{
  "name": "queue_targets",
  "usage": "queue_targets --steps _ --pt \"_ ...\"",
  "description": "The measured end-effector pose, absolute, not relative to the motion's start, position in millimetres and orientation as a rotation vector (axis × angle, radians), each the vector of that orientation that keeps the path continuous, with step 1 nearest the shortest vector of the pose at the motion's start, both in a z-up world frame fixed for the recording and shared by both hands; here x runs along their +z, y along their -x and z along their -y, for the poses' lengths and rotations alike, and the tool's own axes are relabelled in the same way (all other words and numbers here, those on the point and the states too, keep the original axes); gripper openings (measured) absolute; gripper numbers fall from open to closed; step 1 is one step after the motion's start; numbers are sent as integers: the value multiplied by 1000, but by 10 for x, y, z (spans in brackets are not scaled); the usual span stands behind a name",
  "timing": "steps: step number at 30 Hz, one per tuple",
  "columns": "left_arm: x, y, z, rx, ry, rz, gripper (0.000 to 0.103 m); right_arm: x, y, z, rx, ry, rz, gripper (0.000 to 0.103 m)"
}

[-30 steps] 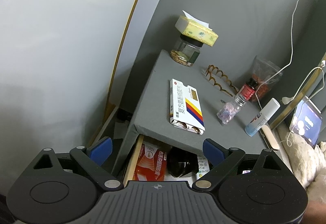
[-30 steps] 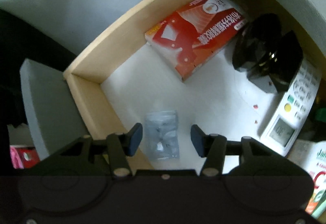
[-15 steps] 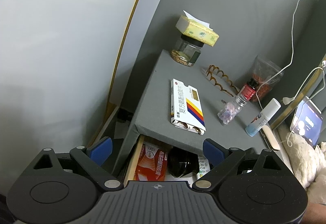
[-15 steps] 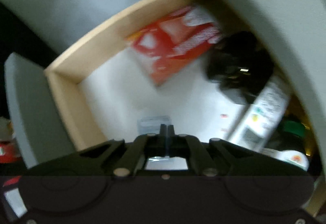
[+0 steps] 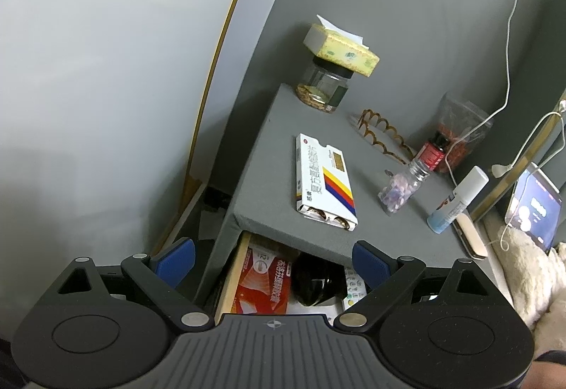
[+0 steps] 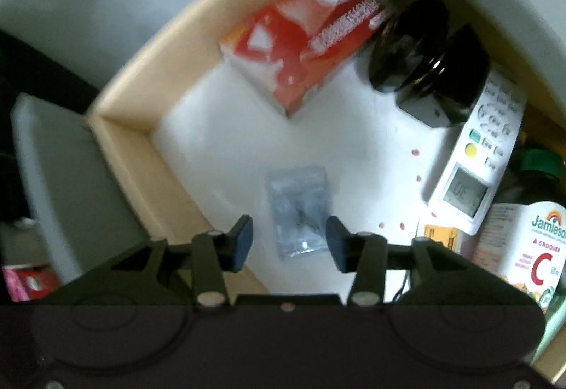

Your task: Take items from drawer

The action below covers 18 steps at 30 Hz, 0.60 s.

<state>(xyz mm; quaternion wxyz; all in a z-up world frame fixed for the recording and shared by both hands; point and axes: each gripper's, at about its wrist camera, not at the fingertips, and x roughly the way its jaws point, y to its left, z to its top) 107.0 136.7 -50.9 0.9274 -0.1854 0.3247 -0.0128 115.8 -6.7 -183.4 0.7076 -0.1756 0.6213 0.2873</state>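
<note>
My right gripper (image 6: 288, 240) is open around the small bag (image 6: 299, 210) near the drawer (image 6: 141, 137) wall; the thin plastic may slip. My left gripper (image 5: 272, 261) is open too.

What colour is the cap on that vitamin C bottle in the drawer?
Green. The cap of the vitamin C bottle shows best in the right wrist view.
</note>
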Motion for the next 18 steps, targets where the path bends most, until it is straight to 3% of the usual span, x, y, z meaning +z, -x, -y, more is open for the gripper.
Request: queue_targets --steps 6,18 --pt "-515 -1086 -1372 -24 378 -667 93 -1839 -1243 -45 655 455 -1408 36" --pt "-515 -1103 -1378 -30 386 -664 93 -1583 -1495 656 613 106 -1398 36"
